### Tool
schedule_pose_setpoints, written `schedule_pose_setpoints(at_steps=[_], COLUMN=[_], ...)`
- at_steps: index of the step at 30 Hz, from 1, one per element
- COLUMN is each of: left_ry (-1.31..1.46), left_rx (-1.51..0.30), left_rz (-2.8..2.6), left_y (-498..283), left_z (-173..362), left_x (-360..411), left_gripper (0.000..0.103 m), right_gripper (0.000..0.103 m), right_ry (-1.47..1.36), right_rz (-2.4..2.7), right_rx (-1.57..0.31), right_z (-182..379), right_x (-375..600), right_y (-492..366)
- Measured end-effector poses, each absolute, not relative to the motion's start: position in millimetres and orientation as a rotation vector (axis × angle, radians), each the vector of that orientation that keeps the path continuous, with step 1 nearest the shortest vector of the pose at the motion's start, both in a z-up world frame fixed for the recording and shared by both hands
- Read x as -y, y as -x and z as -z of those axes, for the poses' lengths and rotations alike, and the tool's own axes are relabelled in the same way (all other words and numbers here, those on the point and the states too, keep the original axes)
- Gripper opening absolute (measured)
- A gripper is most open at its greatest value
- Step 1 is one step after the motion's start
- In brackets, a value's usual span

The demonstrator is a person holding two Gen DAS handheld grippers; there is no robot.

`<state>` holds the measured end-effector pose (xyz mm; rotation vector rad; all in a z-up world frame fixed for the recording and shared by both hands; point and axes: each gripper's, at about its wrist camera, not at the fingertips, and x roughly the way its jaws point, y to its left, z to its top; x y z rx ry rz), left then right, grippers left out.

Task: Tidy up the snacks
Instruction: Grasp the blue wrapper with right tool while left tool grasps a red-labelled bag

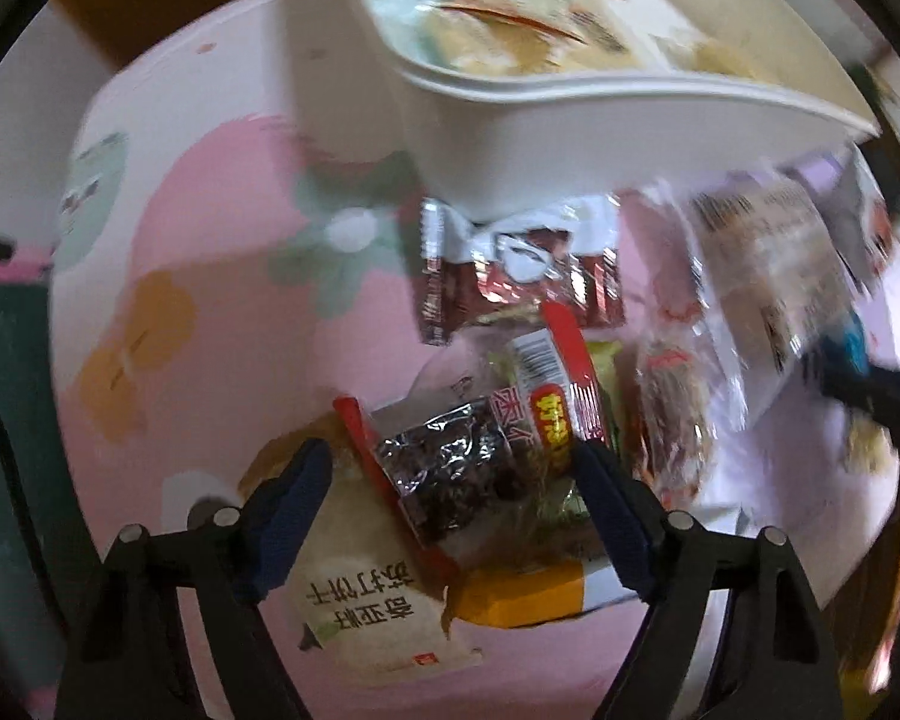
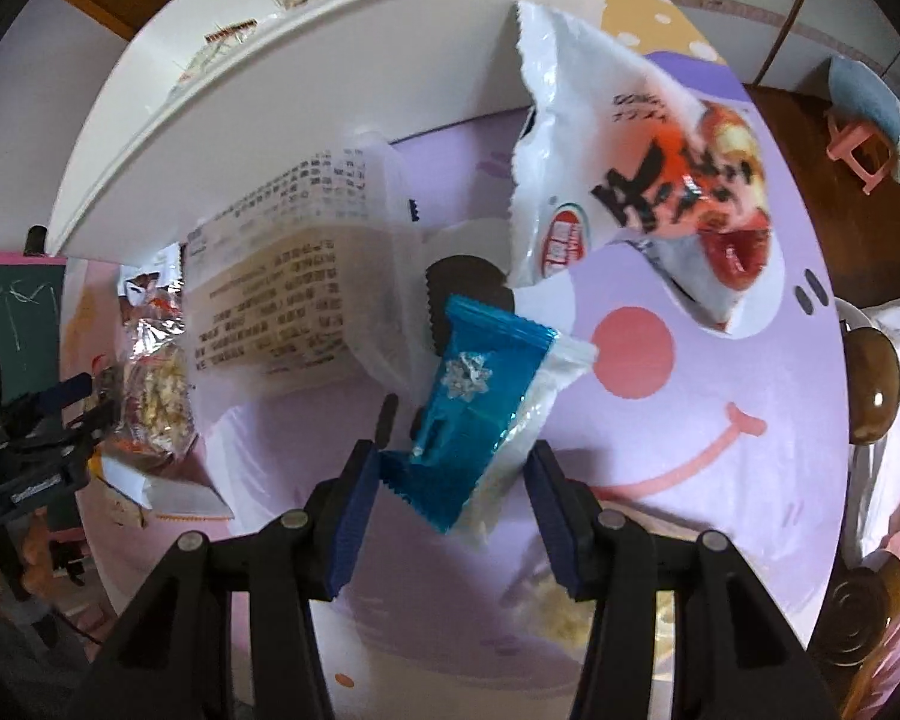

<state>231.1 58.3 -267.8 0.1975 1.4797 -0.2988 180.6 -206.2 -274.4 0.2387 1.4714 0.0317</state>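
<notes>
Working left to right from my seat: my left gripper (image 1: 450, 480) is spread wide over a heap of snacks, and a dark crinkly foil packet (image 1: 450, 468) sits right between the fingers with nothing pinched yet. Ahead of that gripper is a red and silver packet (image 1: 510, 276), and beyond it the white bin (image 1: 510, 138) with some snacks already inside. A clear bag of orange bits (image 1: 672, 414) lies just to that gripper's right.

Over on my right gripper (image 2: 450, 498), the jaws are open too, with a blue packet (image 2: 480, 396) poking up between them. I can't tell if a pad is touching it. Ahead and left of it is a big clear printed bag (image 2: 288, 276); ahead and right, a white bag with orange print (image 2: 648, 168).

What worries me: the left pile is stacked and slippery, so closing there could grab two wrappers or squirt the foil one out. The blue packet sits tilted, so a sloppy close might just flick it away
</notes>
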Motion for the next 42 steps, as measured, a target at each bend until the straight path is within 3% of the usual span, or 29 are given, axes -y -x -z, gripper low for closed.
schedule_pose_setpoints(at_steps=[15, 23, 24, 27, 33, 42], left_ry=[-0.543, -0.677, -0.698, -0.693, -0.525, -0.297], left_rx=[-1.519, -1.521, -1.52, -1.495, -1.548, -1.491], left_rz=[0.674, 0.699, 0.691, 0.707, 0.634, 0.519], left_y=[-244, -248, -247, -246, -254, -227], left_z=[274, 287, 290, 284, 277, 233], left_x=[-43, -11, -8, -3, -11, -25], left_gripper=[0.082, 0.082, 0.08, 0.055, 0.048, 0.047], right_gripper=[0.042, 0.032, 0.032, 0.031, 0.027, 0.024], right_ry=[-0.149, -0.085, -0.089, -0.101, -0.114, -0.13], right_rz=[0.003, 0.037, 0.038, 0.038, 0.027, -0.021], right_rx=[-1.47, -1.475, -1.478, -1.486, -1.481, -1.419], right_z=[274, 274, 273, 274, 269, 229], right_x=[191, 173, 171, 168, 168, 177], right_y=[-186, -182, -180, -176, -162, -145])
